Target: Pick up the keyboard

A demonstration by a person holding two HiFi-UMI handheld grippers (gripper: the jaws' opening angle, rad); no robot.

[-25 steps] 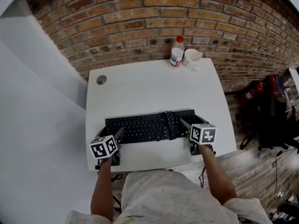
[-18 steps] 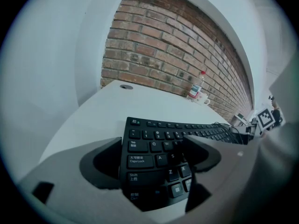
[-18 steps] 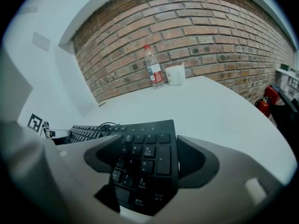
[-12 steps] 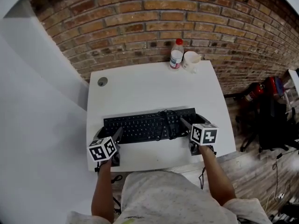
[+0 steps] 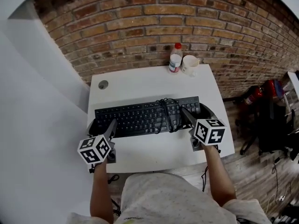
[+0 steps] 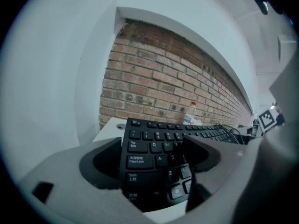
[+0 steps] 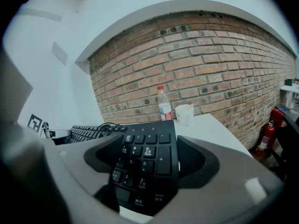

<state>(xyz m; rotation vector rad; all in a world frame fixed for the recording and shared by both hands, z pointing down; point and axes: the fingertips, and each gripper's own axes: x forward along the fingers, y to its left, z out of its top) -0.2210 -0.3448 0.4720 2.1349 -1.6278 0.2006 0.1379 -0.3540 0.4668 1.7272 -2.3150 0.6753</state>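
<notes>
Black full-size keyboard (image 5: 135,119), cable (image 5: 167,112) coiled on keys, level, aloft, gripped at both ends.

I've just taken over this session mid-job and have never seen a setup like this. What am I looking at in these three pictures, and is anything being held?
No robot arm here: a person holds a two-jaw gripper in each hand. The head view looks down from the person's head onto a white table against a brick wall. The two gripper views come from cameras riding on each gripper, looking along its jaws. The left gripper is clamped on the black keyboard's left end, the right gripper on its number-pad end; the keyboard seems held just above the table. Its cable lies bunched on the keys. A plastic bottle and a white mug stand at the far edge. The marker cubes are part of the grippers.
</notes>
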